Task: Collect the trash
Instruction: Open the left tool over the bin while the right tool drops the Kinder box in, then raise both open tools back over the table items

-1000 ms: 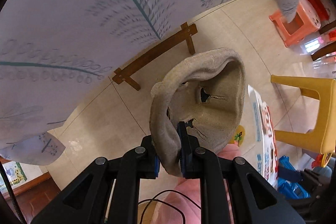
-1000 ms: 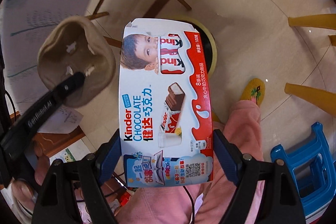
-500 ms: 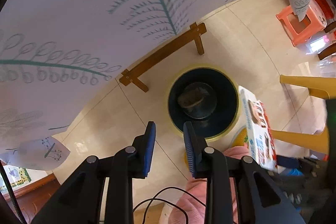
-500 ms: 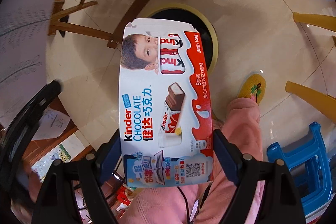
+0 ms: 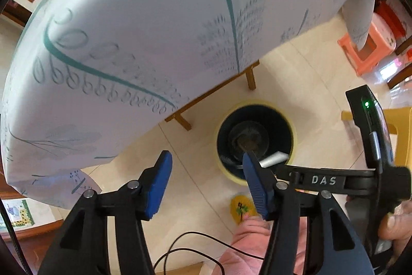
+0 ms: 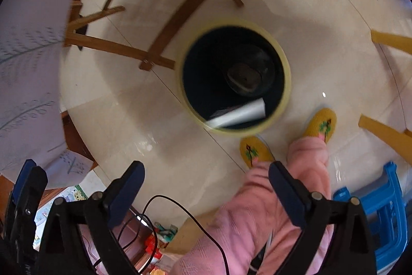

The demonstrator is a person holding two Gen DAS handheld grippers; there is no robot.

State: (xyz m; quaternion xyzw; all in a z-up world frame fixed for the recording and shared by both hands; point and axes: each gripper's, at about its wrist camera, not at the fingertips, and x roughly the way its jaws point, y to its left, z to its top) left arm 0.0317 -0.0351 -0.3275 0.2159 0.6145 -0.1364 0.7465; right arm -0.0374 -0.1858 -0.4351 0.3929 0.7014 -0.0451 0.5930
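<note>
A round trash bin [image 6: 287, 74] with a yellowish rim and a dark inside is seen on the floor [image 6: 164, 146], a bit right of centre in the right wrist view and lower right of centre in the left wrist view [image 5: 292, 130]. Two things can be made out in it: a brownish lump [image 6: 243, 76] down at the bottom, and a white box [image 6: 239, 114] leaning against the near wall just under the rim, lower part of the opening. In the left view the same box [image 5: 274, 159] is only a pale sliver poking out beside the blue fingertip. What the lump really is can't be told, it's dark down there and blurry.

Left gripper [image 5: 206, 166]: jaws spread apart, nothing between them. Right gripper [image 6: 206, 177]: jaws wide apart too, nothing held, seen above the floor on the near side of the bin.

The tablecloth [image 5: 144, 38], white with a teal leaf print, fills most of the upper left of the left view, so whatever sits on the table is hidden. Wooden legs [image 6: 180, 17] are seen just beside the bin, toward the upper left. Yellow slippers [image 6: 320, 124] and pink trousers [image 6: 270, 223] are cut off at the bottom, and a blue stool [image 6: 386, 208] is clipped at lower right. An orange stool [image 5: 365, 53] is partly covered by the hanging cloth at the right edge of the left view.
</note>
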